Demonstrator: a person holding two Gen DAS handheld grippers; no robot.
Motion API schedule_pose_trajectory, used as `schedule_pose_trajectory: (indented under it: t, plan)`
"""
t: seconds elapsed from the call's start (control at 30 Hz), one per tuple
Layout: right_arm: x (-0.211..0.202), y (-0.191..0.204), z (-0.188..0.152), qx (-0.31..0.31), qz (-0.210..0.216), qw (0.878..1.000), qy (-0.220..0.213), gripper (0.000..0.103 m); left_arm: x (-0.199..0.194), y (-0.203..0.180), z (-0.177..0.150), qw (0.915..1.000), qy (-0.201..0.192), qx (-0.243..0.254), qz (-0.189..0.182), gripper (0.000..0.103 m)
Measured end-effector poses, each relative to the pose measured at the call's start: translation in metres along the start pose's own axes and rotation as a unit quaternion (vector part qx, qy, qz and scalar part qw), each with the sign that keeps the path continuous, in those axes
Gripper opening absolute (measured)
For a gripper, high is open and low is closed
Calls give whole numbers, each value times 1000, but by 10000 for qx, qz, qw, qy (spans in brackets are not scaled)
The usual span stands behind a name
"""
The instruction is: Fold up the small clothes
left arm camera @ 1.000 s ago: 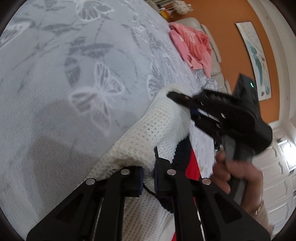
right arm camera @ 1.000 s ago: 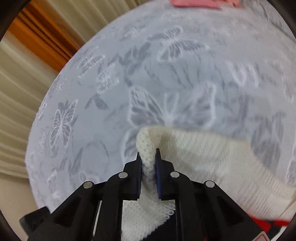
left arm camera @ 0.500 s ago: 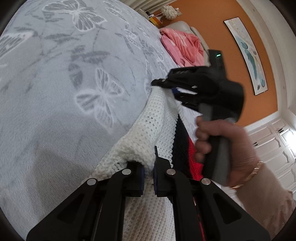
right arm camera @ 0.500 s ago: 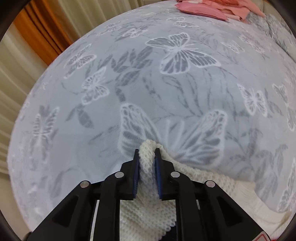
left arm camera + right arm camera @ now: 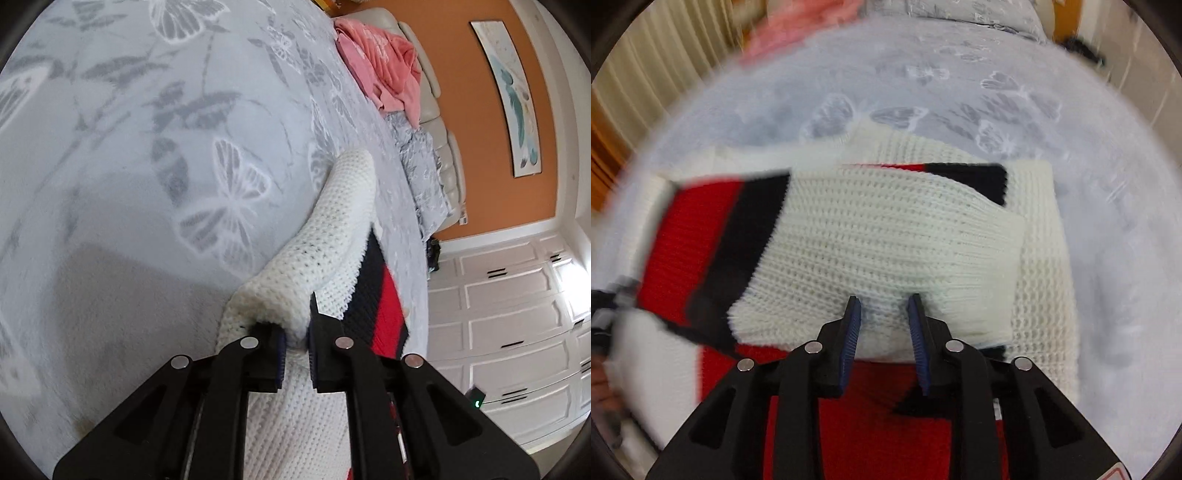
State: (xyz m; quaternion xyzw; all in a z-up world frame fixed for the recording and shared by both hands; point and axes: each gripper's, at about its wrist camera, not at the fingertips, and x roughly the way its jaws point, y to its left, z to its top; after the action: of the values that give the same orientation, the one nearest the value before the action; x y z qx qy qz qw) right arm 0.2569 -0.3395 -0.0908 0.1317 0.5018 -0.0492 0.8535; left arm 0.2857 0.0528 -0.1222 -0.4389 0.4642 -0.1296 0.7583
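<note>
A small cream knit sweater (image 5: 321,236) with black and red stripes lies on the grey butterfly-print bedspread (image 5: 129,147). My left gripper (image 5: 295,332) is shut on a fold of its cream edge and holds it raised. In the right wrist view the sweater (image 5: 886,236) lies with a cream sleeve folded across the striped body. My right gripper (image 5: 884,314) is open just above the sleeve's cuff, holding nothing. The left gripper shows blurred at that view's left edge (image 5: 605,317).
A pink garment (image 5: 380,66) lies on the far end of the bed by a pale headboard (image 5: 439,122). An orange wall with a picture (image 5: 517,96) and white cabinet doors (image 5: 517,314) stand beyond. Curtains (image 5: 657,74) hang to the left.
My right gripper has let go of the cream edge, opened and swung back to face the folded sweater. It has left the left wrist view. My left gripper keeps its hold.
</note>
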Motion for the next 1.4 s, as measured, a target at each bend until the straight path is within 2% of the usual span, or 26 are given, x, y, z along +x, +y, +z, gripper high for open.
schedule_pose_trajectory:
  t: [0.03,0.07,0.13,0.2,0.23,0.27,0.33,0.4,0.47,0.57,0.7,0.73,0.8,0.87,0.9,0.93,0.97,1.0,1.1,1.2,1.3,1.4]
  plan:
    - [-6,-9,1,289,-10,9996,33,18,0,-1,-1,10000,7,18,43,10]
    - [-19,-16,0,611,-49,9981,-8,25,-3,-3,0,9999,90,-53,82,13]
    - [-49,-22,-7,840,-32,9960,-289,30,-17,-5,1,9994,208,-222,148,17]
    - [-84,-31,-28,928,-24,9947,-439,42,-50,-6,-2,9992,-1,-117,374,40]
    - [-98,-37,-42,951,-99,9944,-453,52,-76,-7,-6,9975,-226,94,657,55]
    - [-114,-44,-63,963,-144,9943,-438,59,-91,-6,-10,9959,-320,235,818,60]
    - [-135,-56,-110,1043,-84,9942,-266,67,-122,2,-22,9940,-305,445,952,61]
    - [-147,-65,-153,1170,10,9931,-12,69,-149,16,-43,9937,-57,424,1035,68]
    - [-152,-75,-198,1438,287,9888,274,69,-168,32,-68,9930,276,312,1103,77]
    - [-152,-81,-249,1821,684,9788,642,69,-185,55,-111,9913,801,-85,1045,78]
    - [-140,-66,-287,2012,1248,9653,1099,70,-185,71,-150,9846,1373,-742,792,80]
    - [-138,-62,-295,2021,1268,9639,1177,72,-182,72,-156,9828,1484,-818,740,84]
    - [-136,-59,-304,2142,1390,9606,1097,79,-176,71,-168,9802,1636,-798,776,86]
    - [-136,-57,-306,2341,1613,9536,987,77,-173,63,-173,9803,1640,-507,974,82]
    - [-135,-56,-305,2443,1773,9486,951,70,-171,58,-173,9796,1652,-359,1086,75]
    - [-133,-53,-306,2489,1837,9460,968,38,-170,56,-174,9786,1664,-242,1189,48]
    - [-130,-50,-306,2511,1921,9426,1076,9,-169,55,-174,9763,1750,-181,1259,10]
    - [-132,-47,-305,2548,1968,9410,1041,9,-169,58,-175,9752,1836,-299,1199,7]
    - [-164,-46,-299,2453,1909,9488,566,8,-194,59,-169,9816,1477,-477,1112,6]
    - [-196,-62,-299,2525,1944,9475,245,7,-224,54,-165,9873,1220,-431,917,5]
    - [-221,-69,-301,2460,1924,9499,107,7,-250,46,-171,9898,1184,-362,701,5]
    - [-239,-72,-312,2458,1837,9518,35,6,-269,39,-181,9910,1120,-295,665,5]
